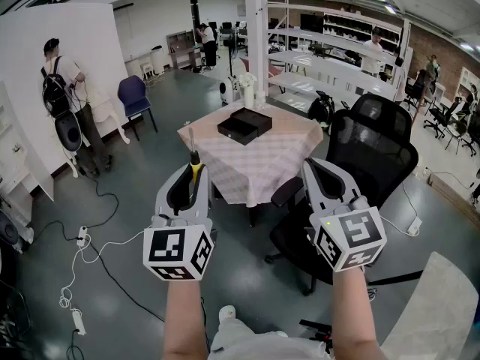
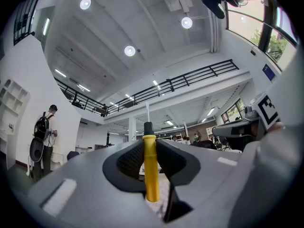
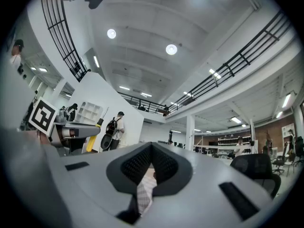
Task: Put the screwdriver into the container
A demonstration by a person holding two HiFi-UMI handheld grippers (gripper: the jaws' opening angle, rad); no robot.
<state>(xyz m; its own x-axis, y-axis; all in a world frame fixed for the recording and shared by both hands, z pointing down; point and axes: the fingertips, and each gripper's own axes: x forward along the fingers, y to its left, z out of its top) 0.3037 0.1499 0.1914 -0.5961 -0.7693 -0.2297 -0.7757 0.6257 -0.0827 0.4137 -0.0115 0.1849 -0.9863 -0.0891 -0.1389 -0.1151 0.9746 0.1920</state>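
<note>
A screwdriver with a yellow handle and black collar stands upright, shaft up, between the jaws of my left gripper, which is shut on the handle. In the left gripper view the yellow handle is clamped between the two dark pads of the left gripper. The black, open, box-like container sits on the far part of the checked table, well ahead of both grippers. My right gripper hovers near the table's right corner, its tips together and holding nothing, as the right gripper view also shows.
A black office chair stands against the table's right side, below my right gripper. A white pillar and a vase are behind the table. A blue chair and a person with a backpack are at the left. Cables lie on the floor.
</note>
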